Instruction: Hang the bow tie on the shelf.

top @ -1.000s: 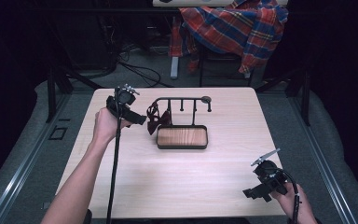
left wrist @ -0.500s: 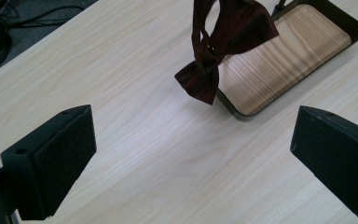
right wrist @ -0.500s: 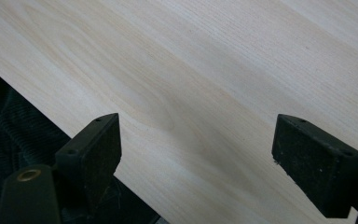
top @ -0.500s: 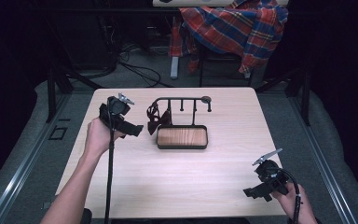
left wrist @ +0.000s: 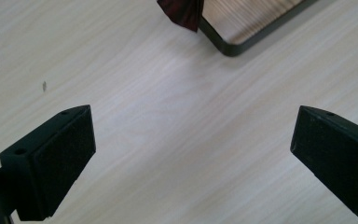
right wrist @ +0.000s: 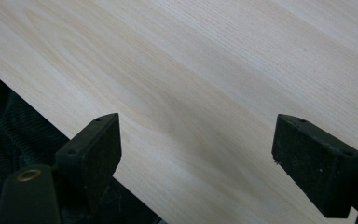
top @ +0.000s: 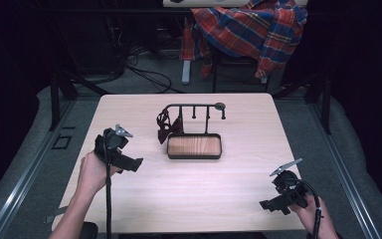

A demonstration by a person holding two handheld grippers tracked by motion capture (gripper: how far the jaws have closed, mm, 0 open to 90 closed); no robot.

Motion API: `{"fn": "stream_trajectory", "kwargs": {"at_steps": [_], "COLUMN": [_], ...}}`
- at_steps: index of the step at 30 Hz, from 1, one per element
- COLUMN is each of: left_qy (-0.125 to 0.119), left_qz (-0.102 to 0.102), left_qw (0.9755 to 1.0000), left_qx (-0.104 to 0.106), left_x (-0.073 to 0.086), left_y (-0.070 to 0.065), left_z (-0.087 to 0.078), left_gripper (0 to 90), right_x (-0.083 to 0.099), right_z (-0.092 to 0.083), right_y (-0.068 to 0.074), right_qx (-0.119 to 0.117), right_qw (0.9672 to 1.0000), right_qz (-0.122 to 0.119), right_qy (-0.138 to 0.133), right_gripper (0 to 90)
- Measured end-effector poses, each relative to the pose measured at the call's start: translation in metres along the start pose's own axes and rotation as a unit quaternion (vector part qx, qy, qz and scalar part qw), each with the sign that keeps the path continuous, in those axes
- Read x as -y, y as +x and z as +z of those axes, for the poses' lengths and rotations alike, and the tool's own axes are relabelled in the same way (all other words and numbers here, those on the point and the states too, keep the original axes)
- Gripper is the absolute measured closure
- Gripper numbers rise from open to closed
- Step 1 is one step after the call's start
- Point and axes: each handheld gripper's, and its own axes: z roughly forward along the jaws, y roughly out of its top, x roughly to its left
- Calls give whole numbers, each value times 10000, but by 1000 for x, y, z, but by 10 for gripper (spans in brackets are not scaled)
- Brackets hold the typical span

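A black metal rack (top: 194, 106) with a wooden base tray (top: 194, 146) stands mid-table. A dark red item (top: 168, 127) hangs at the rack's left end. My left gripper (top: 129, 163) is held in a hand at the left of the table, well apart from the rack. In the left gripper view the gripper (left wrist: 198, 135) is open over bare wood, with the tray's corner (left wrist: 242, 28) and the dark red item (left wrist: 182, 11) at the top edge. My right gripper (top: 274, 203) rests near the front right corner; in the right gripper view the gripper (right wrist: 200, 149) is open with nothing between its jaws.
The pale wooden table (top: 189, 199) has its front edge just beside the right gripper, with dark cloth (right wrist: 9, 140) below it. Behind the table a plaid shirt (top: 248, 30) hangs over a chair, and cables lie on the floor.
My left gripper has drawn back from the rack's left end toward the near left of the table. The dark red item stays on the rack. The right gripper has not moved.
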Motion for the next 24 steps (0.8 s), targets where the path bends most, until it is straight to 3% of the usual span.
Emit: {"fn": "stream_trajectory", "kwargs": {"at_steps": [4,5,13,17,20,24], "left_qy": [121,272,439,461,433,464], "left_qz": [-30,-31,-95,-116,-145,-212], "left_qw": [9999,9995,9987,9988,9989,9985], "left_qx": [82,168,220,148,116,199], "left_x": [15,21,44,60,62,63], "left_y": [-4,-6,-12,-14,-11,-6], "left_z": [3,6,17,23,24,28], "left_gripper": [0,0,0,0,0,0], "right_x": [0,-1,-1,-1,-2,-3], "right_z": [1,1,2,4,4,-1], "right_y": [2,3,3,7,7,8], "right_qx": [34,-15,33,341,362,299], "right_qw": [10000,10000,9999,9990,9987,9993], "right_qz": [-59,-45,-75,-196,-216,-167], "right_qy": [42,49,64,230,277,116], "right_gripper": [154,155,154,155,157,154]}}
